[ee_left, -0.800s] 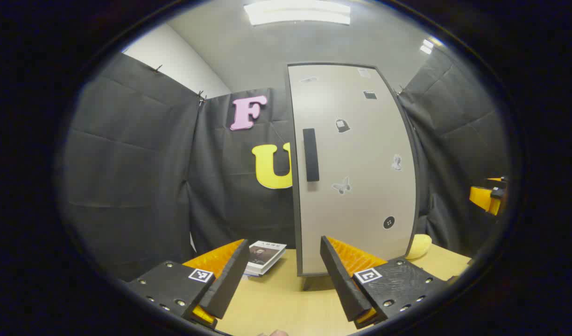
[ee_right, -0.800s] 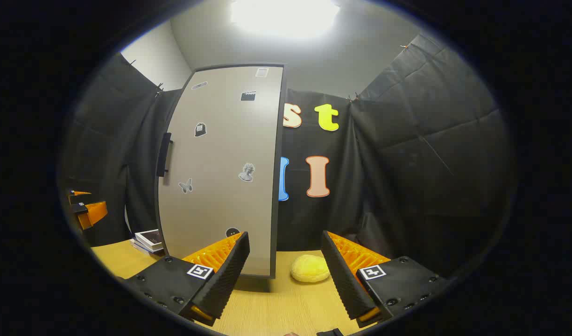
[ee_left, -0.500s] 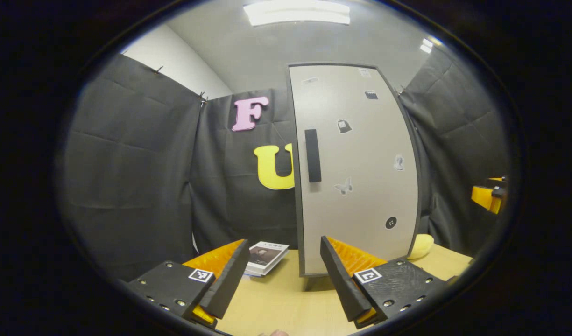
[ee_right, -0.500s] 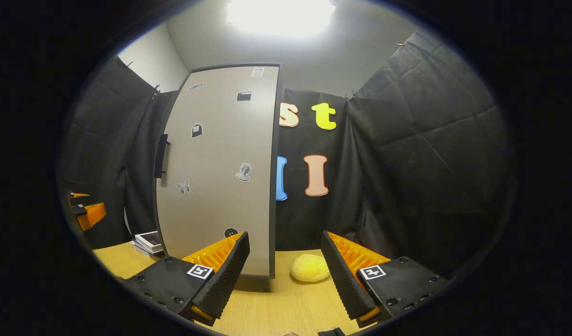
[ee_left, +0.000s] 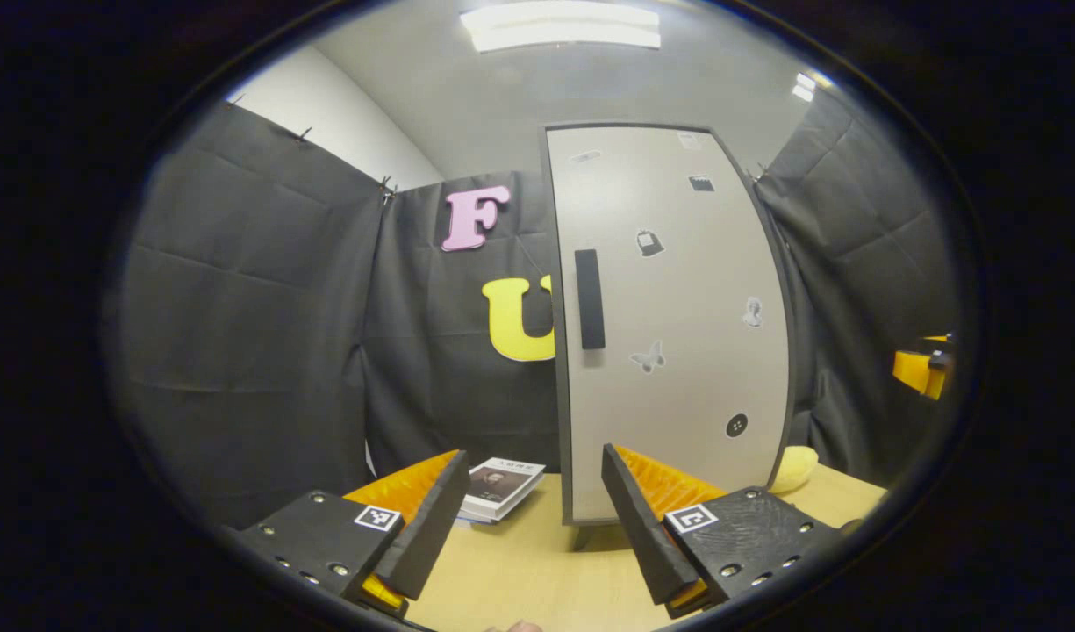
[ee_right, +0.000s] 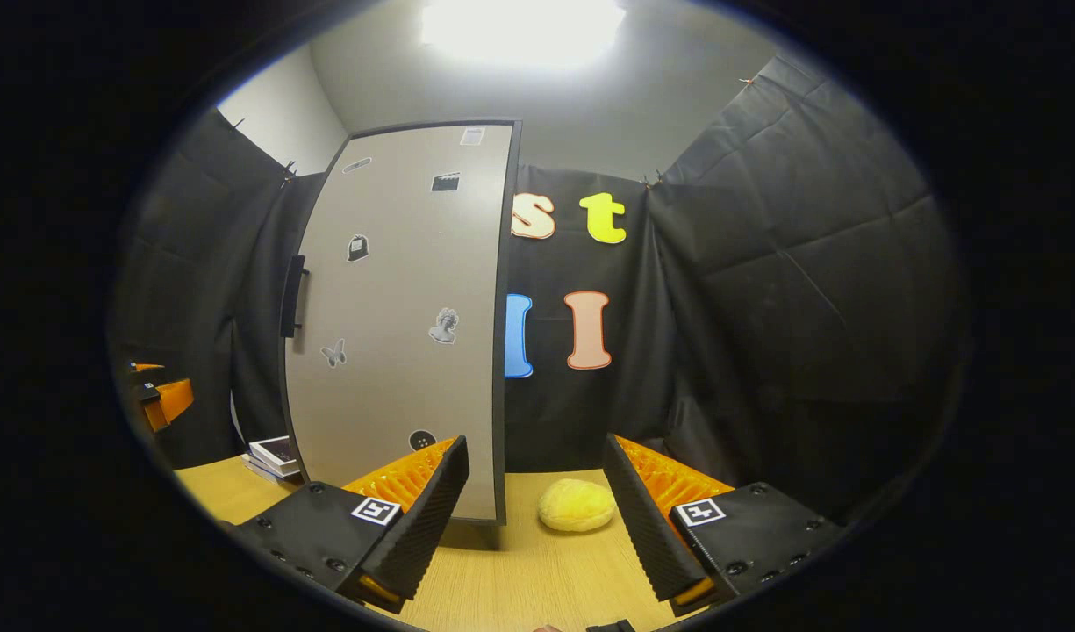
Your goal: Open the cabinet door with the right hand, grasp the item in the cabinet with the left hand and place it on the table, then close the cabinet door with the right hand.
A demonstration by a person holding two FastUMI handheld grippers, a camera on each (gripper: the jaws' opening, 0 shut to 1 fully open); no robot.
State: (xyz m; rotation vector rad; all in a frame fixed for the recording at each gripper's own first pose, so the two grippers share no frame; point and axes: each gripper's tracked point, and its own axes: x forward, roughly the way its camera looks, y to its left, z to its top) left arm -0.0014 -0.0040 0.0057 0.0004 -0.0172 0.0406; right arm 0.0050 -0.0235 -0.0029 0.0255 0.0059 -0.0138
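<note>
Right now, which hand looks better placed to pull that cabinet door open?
Probably left, though the task assigns the right: the handle sits just above the left claw. From the open right claw it lies far to one side.

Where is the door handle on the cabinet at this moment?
In the left gripper view, the handle stands upright at mid-height near the left edge of the closed door; the book lies on the table below it, to the left.

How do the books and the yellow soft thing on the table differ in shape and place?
The books are flat, rectangular and stacked; the yellow soft thing is a rounded single lump. The books lie on the handle side of the cabinet; the lump lies on the other side. Both rest on the table.
</note>
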